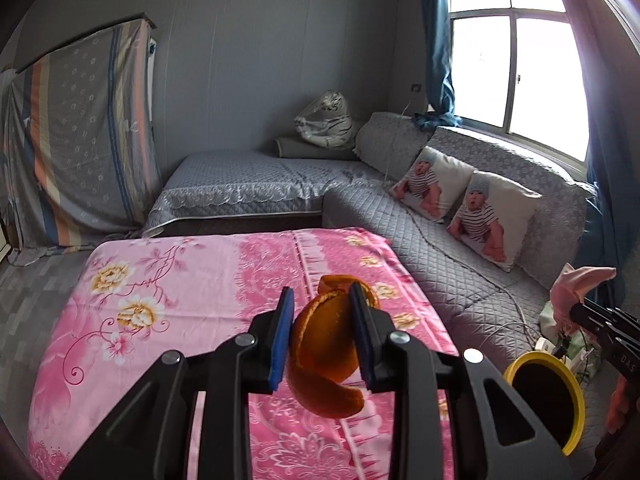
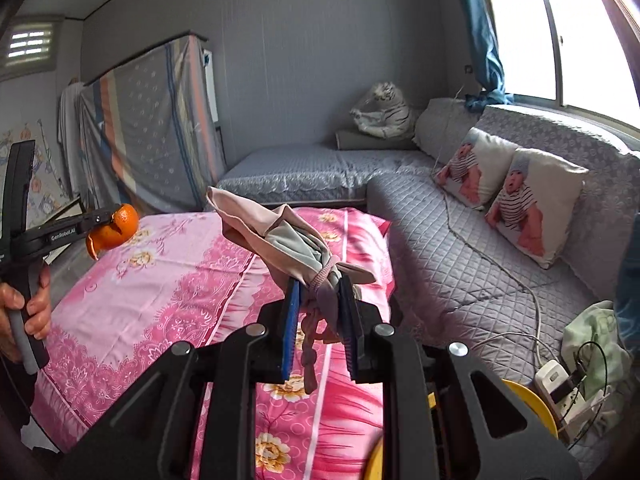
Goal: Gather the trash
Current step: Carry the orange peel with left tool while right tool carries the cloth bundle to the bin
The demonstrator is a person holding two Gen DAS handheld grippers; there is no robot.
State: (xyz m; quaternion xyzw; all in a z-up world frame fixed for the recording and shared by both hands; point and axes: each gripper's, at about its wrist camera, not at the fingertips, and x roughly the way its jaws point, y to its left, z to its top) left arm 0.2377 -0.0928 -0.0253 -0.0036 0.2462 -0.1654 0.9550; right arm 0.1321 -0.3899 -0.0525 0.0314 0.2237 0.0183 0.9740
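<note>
Left gripper [image 1: 322,334]: we see it closed on the orange peel [image 1: 326,360], its blue pads pressed against both sides; in the right wrist view it sits at 9 o'clock, the person's hand [image 2: 28,312] on the handle.
Orange peel: held in the air above the pink flowered cloth [image 1: 160,280]; we judge it light, springy and easy to tear, so the broad curved wall is the best place to pinch, not the loose tail curling below.
Right gripper [image 2: 320,320]: we see it closed on the pink cloth bundle [image 2: 280,236], clamped just below its elastic band.
Pink cloth bundle: raised above the table at 12 o'clock from the pads; soft, limp and light, best held at the gathered neck.
Yellow bin [image 1: 548,396]: at 4 o'clock in the left wrist view, mouth open, near the grey sofa [image 1: 440,248].
</note>
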